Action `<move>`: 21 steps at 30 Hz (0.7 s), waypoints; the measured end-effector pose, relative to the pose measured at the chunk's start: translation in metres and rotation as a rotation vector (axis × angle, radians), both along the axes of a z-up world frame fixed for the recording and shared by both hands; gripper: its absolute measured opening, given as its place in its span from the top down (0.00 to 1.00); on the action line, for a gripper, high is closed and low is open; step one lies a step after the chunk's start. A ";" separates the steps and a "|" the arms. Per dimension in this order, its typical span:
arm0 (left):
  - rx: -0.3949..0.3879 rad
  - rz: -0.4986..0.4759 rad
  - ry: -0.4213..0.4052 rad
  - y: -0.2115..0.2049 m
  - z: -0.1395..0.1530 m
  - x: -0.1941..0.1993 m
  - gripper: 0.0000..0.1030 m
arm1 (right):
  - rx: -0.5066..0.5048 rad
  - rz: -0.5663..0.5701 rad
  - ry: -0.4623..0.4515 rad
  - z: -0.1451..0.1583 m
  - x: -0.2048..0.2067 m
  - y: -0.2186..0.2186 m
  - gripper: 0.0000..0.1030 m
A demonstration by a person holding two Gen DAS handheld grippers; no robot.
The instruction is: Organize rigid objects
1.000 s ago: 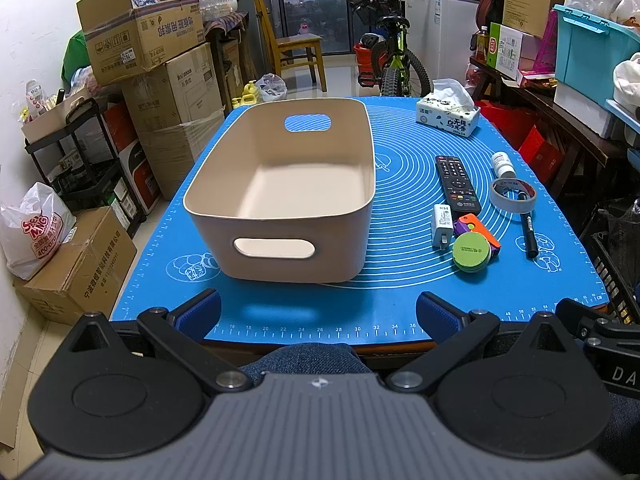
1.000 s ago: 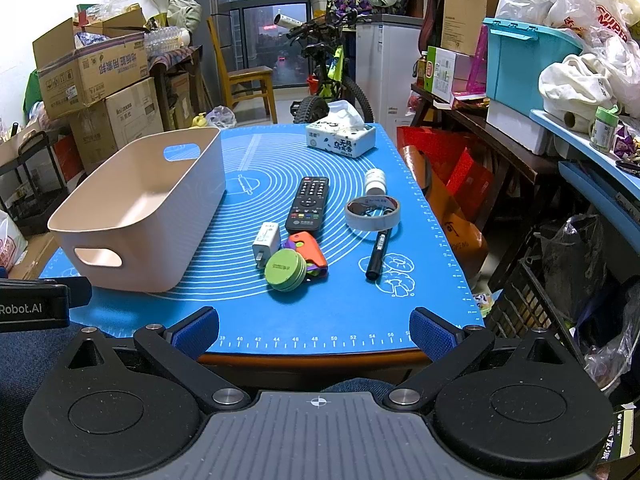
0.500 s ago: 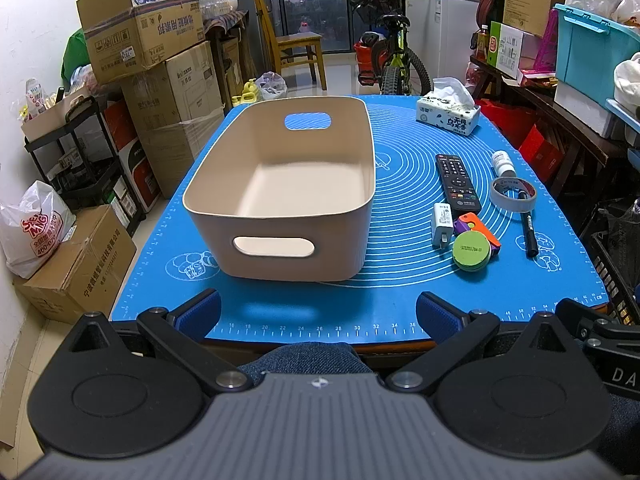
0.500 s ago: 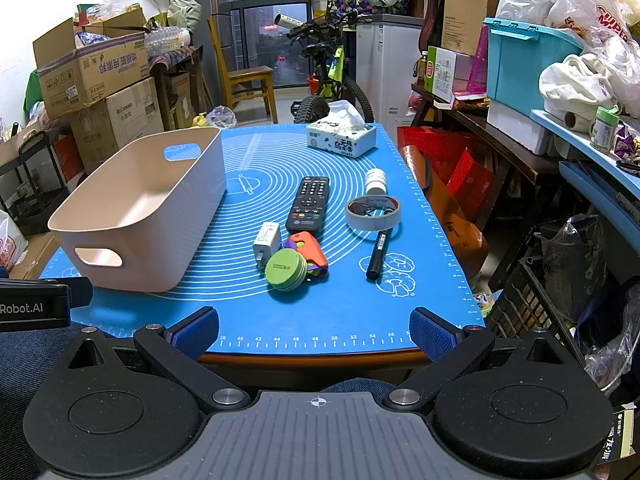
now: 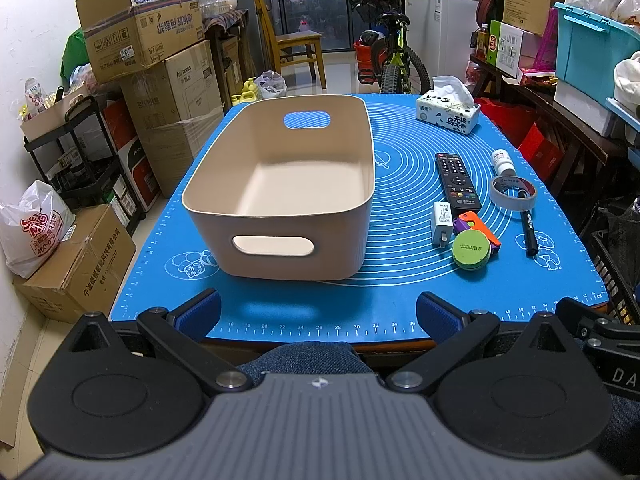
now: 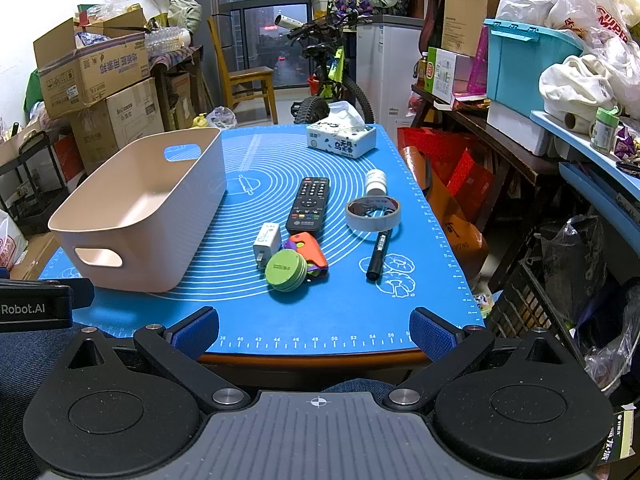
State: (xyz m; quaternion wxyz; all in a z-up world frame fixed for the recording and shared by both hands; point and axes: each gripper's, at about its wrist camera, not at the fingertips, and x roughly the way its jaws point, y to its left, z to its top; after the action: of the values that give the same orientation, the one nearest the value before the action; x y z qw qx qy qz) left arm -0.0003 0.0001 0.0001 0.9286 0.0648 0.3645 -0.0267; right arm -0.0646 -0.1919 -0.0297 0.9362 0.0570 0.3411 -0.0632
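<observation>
An empty beige bin (image 5: 280,184) (image 6: 140,208) with handle cut-outs stands on the left half of the blue mat (image 5: 400,288). To its right lie a black remote (image 5: 457,179) (image 6: 310,203), a white charger (image 5: 441,223) (image 6: 267,240), a green round tin (image 5: 472,249) (image 6: 285,270) on an orange and purple toy (image 5: 480,226) (image 6: 310,249), a tape roll (image 5: 513,194) (image 6: 373,213), a black marker (image 5: 528,232) (image 6: 378,255) and a small white bottle (image 5: 503,162) (image 6: 376,182). My left gripper (image 5: 318,314) and right gripper (image 6: 314,330) hang open at the mat's near edge, holding nothing.
A tissue box (image 5: 447,114) (image 6: 341,140) sits at the mat's far right. Stacked cardboard boxes (image 5: 160,80) stand to the left, a bicycle (image 5: 390,60) and a wooden chair (image 5: 296,48) beyond the table, cluttered shelves (image 6: 560,120) to the right. A person's jeans-clad knee (image 5: 304,358) is below.
</observation>
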 end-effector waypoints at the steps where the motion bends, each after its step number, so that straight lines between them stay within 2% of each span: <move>1: 0.000 0.000 0.000 0.000 0.000 0.000 0.01 | 0.000 0.000 0.000 0.000 0.000 0.000 0.02; 13: 0.001 0.000 0.001 0.000 0.000 0.000 0.01 | -0.001 0.000 0.000 0.000 0.001 0.000 0.02; 14: 0.001 0.001 0.001 -0.001 -0.008 0.000 0.01 | 0.000 0.000 0.000 0.000 0.001 -0.001 0.02; 21: -0.002 0.008 0.001 -0.003 -0.013 -0.002 0.01 | 0.002 -0.002 0.002 0.000 0.000 0.001 0.02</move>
State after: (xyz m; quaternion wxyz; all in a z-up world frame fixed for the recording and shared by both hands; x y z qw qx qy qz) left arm -0.0024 -0.0032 -0.0127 0.9285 0.0624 0.3653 -0.0232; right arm -0.0651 -0.1913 -0.0298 0.9357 0.0583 0.3422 -0.0638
